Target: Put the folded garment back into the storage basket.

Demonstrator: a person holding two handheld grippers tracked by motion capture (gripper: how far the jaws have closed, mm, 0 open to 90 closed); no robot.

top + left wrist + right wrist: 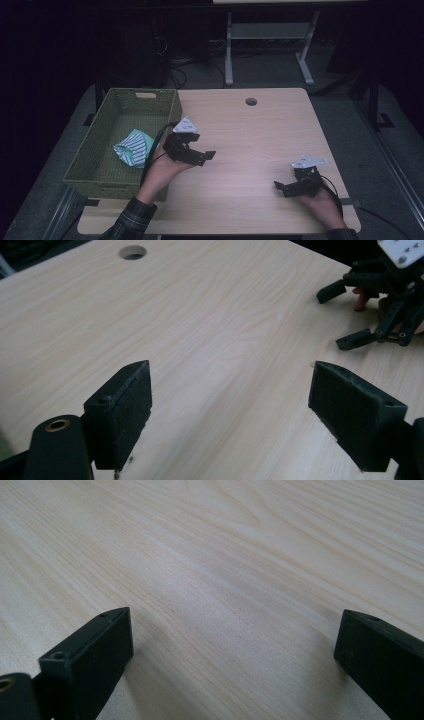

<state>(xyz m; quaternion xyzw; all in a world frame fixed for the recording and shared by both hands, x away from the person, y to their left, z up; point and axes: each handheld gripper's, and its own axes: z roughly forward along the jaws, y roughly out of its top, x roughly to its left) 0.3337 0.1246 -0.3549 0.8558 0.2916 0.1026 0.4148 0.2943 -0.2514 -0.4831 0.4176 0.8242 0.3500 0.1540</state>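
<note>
Right now my left tool [192,150] hangs just beside the right wall of the green basket [87,167], its jaws spread wide with nothing between them; in the left gripper view they frame bare wood. The striped cloth [132,148] lies bunched inside the basket, toward its near right part, close against the wall on my left tool's side. So the cloth sits to the left of that tool, near it but across the basket's rim, while the tool itself points the other way, out over the open surface [250,140] toward my right hand. My right tool [295,186] rests low at the near right part of the surface, well apart from the basket, jaws likewise wide apart and holding nothing. I judge the left tool is by far the nearer one to the cloth; any reach for it would mean turning leftward and coming over the rim. The cloth's bundle has no clear long axis that I can tell.
</note>
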